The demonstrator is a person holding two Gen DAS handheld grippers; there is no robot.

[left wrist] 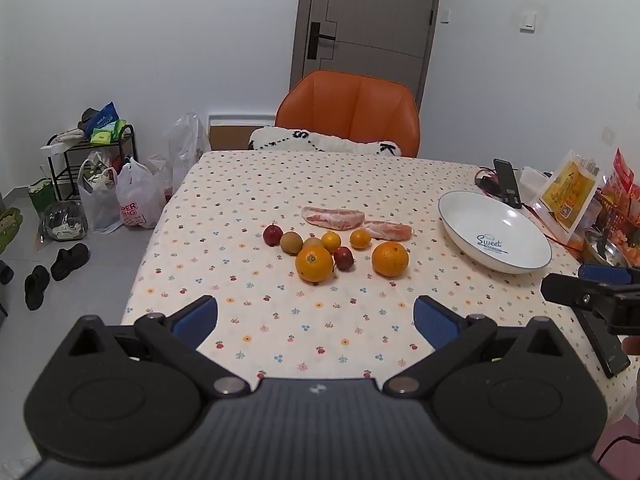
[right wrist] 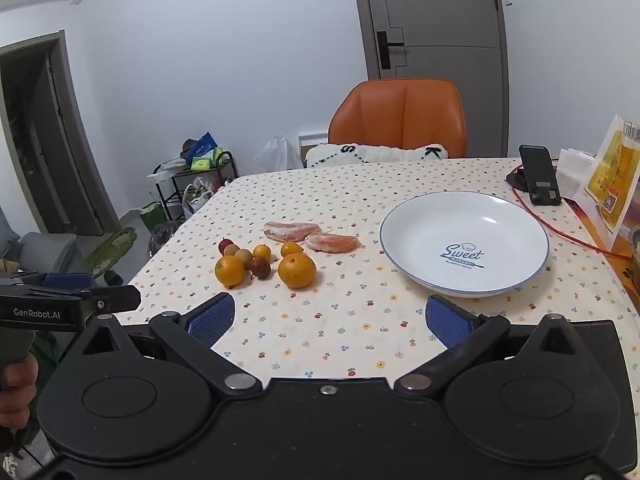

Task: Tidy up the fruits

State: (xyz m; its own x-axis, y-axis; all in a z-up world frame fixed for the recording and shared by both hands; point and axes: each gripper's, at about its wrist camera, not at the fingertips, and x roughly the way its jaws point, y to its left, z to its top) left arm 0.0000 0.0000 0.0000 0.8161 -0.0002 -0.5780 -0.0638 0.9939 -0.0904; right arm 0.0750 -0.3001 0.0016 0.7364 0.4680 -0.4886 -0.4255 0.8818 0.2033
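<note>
A cluster of fruit lies mid-table on the flowered cloth: two large oranges [left wrist: 314,265] [left wrist: 390,259], small yellow, brown and red fruits [left wrist: 331,241], and two peeled citrus pieces [left wrist: 333,217] behind them. The same cluster shows in the right wrist view, with one orange [right wrist: 297,270] nearest. A white plate [right wrist: 404,216] marked "Sweet" stands empty to the right of the fruit. My left gripper [left wrist: 316,322] is open, held above the table's near edge, short of the fruit. My right gripper [right wrist: 327,320] is open too, nothing between its blue pads [right wrist: 446,320].
An orange chair [left wrist: 352,112] stands behind the table. A black phone [right wrist: 540,182], a red cable and snack bags [right wrist: 612,184] crowd the right edge. Bags, a rack [left wrist: 86,160] and shoes sit on the floor at left. A hand [right wrist: 16,380] holds the left gripper's grip.
</note>
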